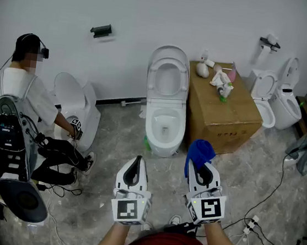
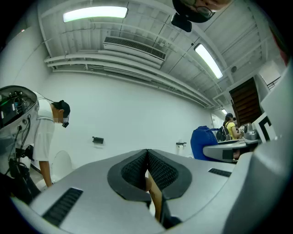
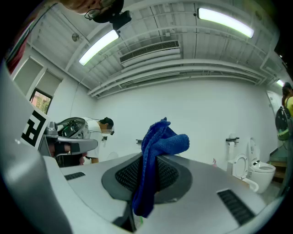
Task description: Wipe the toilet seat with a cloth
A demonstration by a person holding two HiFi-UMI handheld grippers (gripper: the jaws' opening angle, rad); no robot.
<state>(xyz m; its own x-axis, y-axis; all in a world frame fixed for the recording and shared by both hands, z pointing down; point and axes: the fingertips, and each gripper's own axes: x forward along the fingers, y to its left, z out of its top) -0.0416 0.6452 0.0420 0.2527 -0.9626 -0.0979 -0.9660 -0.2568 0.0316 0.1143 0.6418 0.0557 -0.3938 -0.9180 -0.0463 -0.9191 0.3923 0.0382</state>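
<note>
A white toilet (image 1: 167,101) stands against the far wall with its lid up and the seat (image 1: 166,123) down over the bowl. My right gripper (image 1: 202,165) is shut on a blue cloth (image 1: 199,151), which bunches above the pads (image 3: 158,144) and hangs down between them. It hovers in front of the toilet, to the right of the bowl. My left gripper (image 1: 134,165) is shut with nothing in it, its black pads (image 2: 147,171) pressed together, held a little nearer me than the bowl.
A cardboard box (image 1: 222,108) with small items stands right of the toilet. Another toilet (image 1: 275,101) is at the far right. A person in white (image 1: 26,98) bends over a third toilet (image 1: 75,107) at left. Cables (image 1: 258,221) lie on the floor.
</note>
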